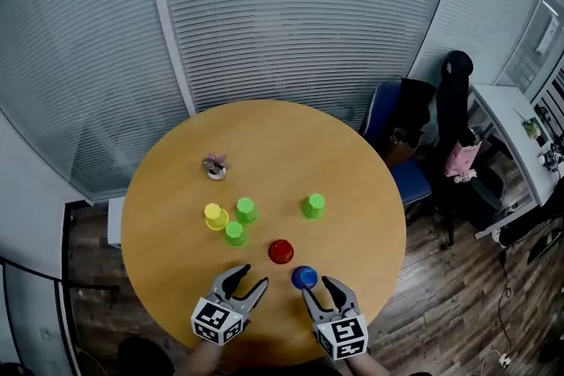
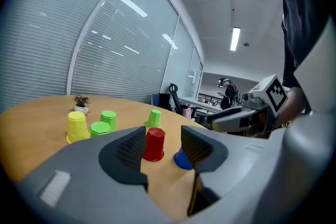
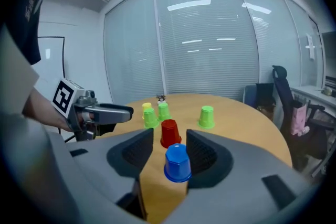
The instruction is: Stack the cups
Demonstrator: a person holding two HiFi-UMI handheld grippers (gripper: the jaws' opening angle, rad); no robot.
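The left tool [image 1: 251, 277] is held open and empty; the red cup [image 2: 154, 144] is seen upside down on the counter [image 1: 176, 189] ahead of its jaws, untouched. The right tool [image 1: 321, 289] is likewise open, with the blue cup [image 3: 177, 162] just before its tips, ungripped. Three green cups [image 1: 246, 210] and a yellow cup [image 1: 213, 213] are set farther ahead.
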